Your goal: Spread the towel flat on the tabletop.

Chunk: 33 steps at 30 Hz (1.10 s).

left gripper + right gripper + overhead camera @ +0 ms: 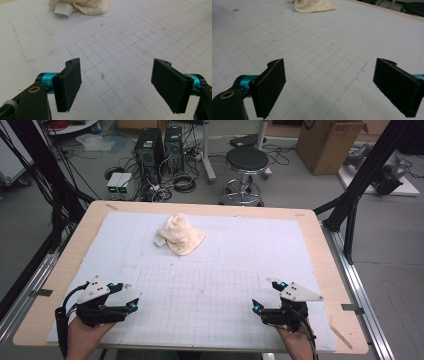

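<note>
Well beyond both open tongs [127, 296] [266, 296] lies the crumpled cloth [181, 235].

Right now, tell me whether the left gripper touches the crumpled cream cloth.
Apart. The high view shows the left gripper near the table's front edge, with bare white mat between it and the crumpled cream cloth.

We see a cream cloth [181, 236], soft and nubbly like terry, with a smooth white label. It lies on a matt white sheet [260, 245], scuffed and pencil-gridded, over the pale wood counter [327, 265]. The fingers [67, 85] carry matt black, faintly grainy pads.
</note>
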Available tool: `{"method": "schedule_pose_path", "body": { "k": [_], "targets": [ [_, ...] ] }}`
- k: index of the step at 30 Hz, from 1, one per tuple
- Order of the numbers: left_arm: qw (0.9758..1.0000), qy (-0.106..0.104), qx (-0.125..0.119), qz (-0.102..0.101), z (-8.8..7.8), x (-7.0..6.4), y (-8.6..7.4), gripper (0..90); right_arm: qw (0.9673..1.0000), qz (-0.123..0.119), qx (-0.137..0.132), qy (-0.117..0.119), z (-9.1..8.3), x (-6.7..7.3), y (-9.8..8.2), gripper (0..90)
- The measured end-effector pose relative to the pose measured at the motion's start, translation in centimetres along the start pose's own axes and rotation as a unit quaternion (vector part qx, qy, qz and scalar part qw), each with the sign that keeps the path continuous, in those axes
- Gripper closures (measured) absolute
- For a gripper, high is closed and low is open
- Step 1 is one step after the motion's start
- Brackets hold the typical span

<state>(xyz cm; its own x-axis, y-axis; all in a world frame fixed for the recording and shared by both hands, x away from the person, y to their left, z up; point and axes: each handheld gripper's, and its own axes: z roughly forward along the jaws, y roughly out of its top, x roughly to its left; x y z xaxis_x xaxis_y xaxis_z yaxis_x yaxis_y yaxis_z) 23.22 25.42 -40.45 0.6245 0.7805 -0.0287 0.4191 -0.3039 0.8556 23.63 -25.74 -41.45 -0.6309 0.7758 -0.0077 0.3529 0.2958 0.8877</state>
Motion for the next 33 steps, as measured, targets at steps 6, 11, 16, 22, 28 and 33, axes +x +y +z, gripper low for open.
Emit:
{"method": "schedule_pose_path", "body": {
  "k": [6,11,16,22,28,33],
  "targets": [
    [1.0,-0.001,0.001,0.006,0.19,-0.09,0.07,24.5,1.0,-0.002,0.004,0.004,0.44,-0.21,0.02,10.5],
    [1.0,-0.003,0.002,0.003,0.35,-0.01,0.1,24.5,1.0,0.0,0.007,0.006,0.61,-0.2,-0.03,10.5],
    [1.0,-0.002,0.0,0.006,0.3,-0.05,0.09,24.6,1.0,0.002,0.002,0.007,0.48,-0.37,-0.11,10.5],
    [1.0,-0.004,0.0,0.004,0.27,-0.12,0.06,24.7,1.0,0.002,0.0,0.007,0.35,-0.3,-0.1,10.5],
    [1.0,-0.005,-0.003,0.007,0.3,-0.21,0.12,25.1,0.9999,0.006,0.002,0.008,0.51,-0.19,-0.08,10.5],
    [0.9999,-0.01,-0.006,0.007,0.47,-0.17,0.25,25.1,0.9999,0.001,0.009,0.012,0.93,-0.05,0.01,10.5]
  ]
}}
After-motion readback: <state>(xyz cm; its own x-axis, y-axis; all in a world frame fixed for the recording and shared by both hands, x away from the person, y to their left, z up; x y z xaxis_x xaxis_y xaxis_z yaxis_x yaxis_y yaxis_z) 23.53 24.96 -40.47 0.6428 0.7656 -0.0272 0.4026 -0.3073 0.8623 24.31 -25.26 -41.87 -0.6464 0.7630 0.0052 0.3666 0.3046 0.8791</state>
